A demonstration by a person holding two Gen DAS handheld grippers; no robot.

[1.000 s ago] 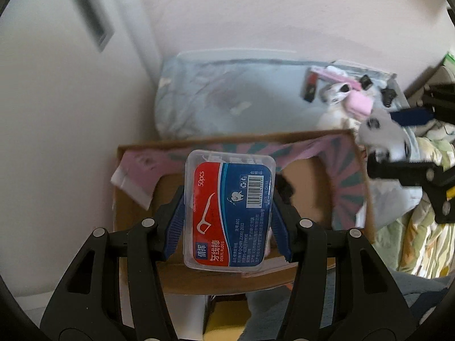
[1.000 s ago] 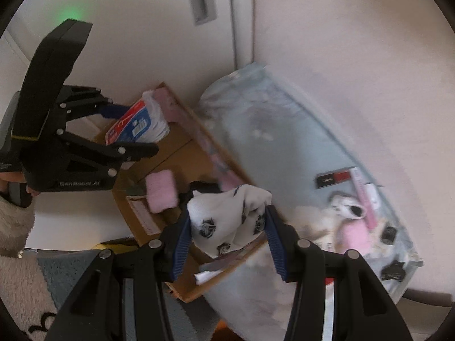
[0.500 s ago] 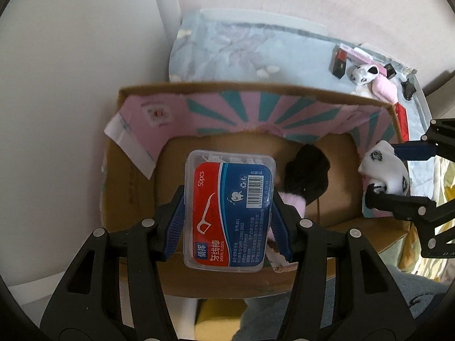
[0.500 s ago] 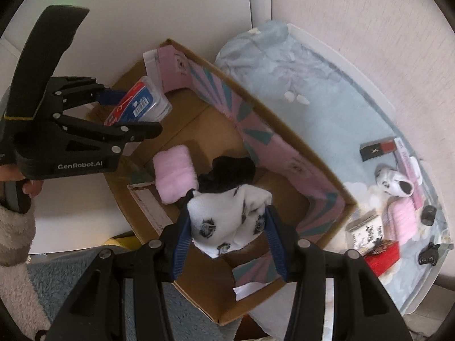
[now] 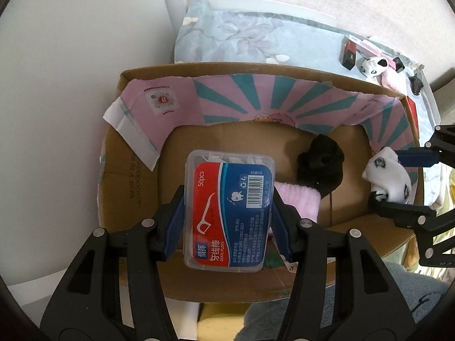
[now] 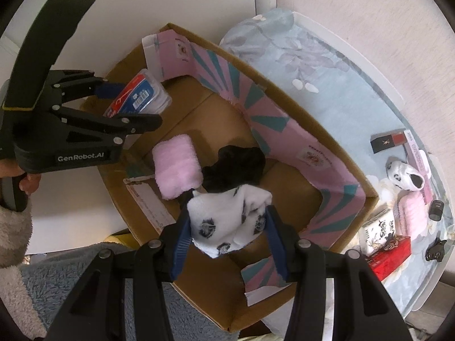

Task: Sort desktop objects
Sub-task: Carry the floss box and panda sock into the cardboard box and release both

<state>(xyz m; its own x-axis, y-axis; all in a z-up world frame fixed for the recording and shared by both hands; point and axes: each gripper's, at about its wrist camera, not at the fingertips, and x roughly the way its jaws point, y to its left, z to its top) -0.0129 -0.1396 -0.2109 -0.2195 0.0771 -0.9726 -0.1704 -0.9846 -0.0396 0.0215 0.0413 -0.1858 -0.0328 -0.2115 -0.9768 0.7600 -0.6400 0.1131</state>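
Main risk, judged from the current layout: the floss box (image 5: 229, 213) is held high over the left part of the carton (image 5: 133, 187), near the paper liner (image 5: 136, 119) that sags in at that corner. If let go from there, the hard plastic case could glance off the liner flap or the carton wall and tip out, or land on edge and pop its lid. It is pinched only by its two long sides, w/ the lower end hanging free below the pads, so a slip or twist in the grip is also possible.

Second risk: the sock (image 6: 227, 221) is soft and bunched, so on release it could catch on a pad (image 6: 182, 236) and be dragged back out.

Third: both tools are over the same carton, fairly close; a crossing move could knock them together.

Left gripper (image 5: 229, 213) is clamped on the floss box; right gripper (image 6: 227, 227) is clamped on the sock, above the carton's near-right area.

Floss box: clear plastic, rounded corners, red/blue label, "50pcs", barcode, white picks visible thru the top edge. Sock: white w/ dark animal-face print, crumpled.

Already in the carton: a pink roll (image 6: 176, 167) and a black item (image 6: 236, 167), touching each other. More items are left on the blue cloth (image 6: 327, 85) beyond the carton.
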